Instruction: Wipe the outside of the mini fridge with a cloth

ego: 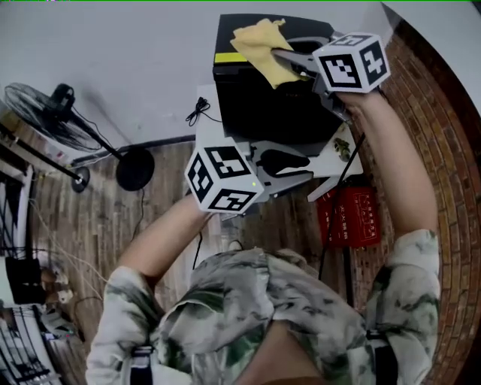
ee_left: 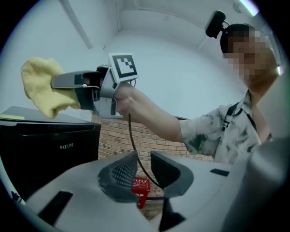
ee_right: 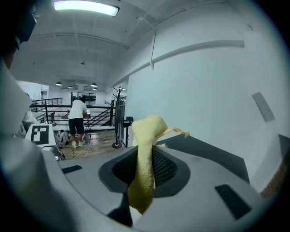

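Both jaws of the right gripper (ego: 279, 56) are clamped on the yellow cloth (ego: 259, 41) at the top of the black mini fridge (ego: 270, 113), near its yellow label (ego: 229, 57). The left gripper (ee_left: 144, 171) is slightly parted and empty, low before the fridge front, whose white lettering (ee_left: 66, 146) seems to read FUXIN.

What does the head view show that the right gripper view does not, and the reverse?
Head view only: the red box and the marker cube on the right gripper. Right gripper view only: a ceiling light and a distant person in white. Both: the yellow cloth pinched in the right gripper, over the black mini fridge.
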`<act>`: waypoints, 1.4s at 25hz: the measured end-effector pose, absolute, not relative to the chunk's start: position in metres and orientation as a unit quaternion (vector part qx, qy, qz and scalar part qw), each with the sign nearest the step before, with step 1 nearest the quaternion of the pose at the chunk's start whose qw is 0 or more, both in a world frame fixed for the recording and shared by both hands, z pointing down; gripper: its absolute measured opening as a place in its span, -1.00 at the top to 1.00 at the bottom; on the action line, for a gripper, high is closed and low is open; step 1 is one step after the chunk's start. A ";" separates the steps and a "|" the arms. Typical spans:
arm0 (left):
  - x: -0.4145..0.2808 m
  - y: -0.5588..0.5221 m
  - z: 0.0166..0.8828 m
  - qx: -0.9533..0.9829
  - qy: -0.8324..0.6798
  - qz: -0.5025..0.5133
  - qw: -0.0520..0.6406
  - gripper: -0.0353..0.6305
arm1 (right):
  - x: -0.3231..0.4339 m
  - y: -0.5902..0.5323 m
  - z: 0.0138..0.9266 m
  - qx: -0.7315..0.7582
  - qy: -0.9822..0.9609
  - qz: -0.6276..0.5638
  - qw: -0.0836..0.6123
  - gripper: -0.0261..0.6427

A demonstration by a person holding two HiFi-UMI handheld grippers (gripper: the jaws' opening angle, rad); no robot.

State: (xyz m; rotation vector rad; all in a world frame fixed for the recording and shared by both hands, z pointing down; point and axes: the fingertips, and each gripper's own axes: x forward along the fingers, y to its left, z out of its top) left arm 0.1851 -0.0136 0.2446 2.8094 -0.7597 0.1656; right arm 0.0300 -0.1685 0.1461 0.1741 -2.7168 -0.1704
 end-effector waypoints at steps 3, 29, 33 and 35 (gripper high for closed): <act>0.168 -0.027 0.248 0.958 -0.258 0.053 0.115 0.64 | -0.007 -0.187 0.155 0.058 -0.970 -0.063 0.229 0.67; 0.189 -0.135 0.239 0.968 -0.219 0.047 0.116 0.64 | 0.106 -0.395 0.198 0.181 -0.915 -0.040 0.358 0.67; 0.197 -0.144 0.239 0.969 -0.213 0.050 0.113 0.64 | 0.135 -0.420 0.201 0.209 -0.905 -0.039 0.368 0.67; 0.199 -0.147 0.239 0.969 -0.213 0.052 0.113 0.64 | 0.149 -0.434 0.203 0.222 -0.900 -0.039 0.374 0.67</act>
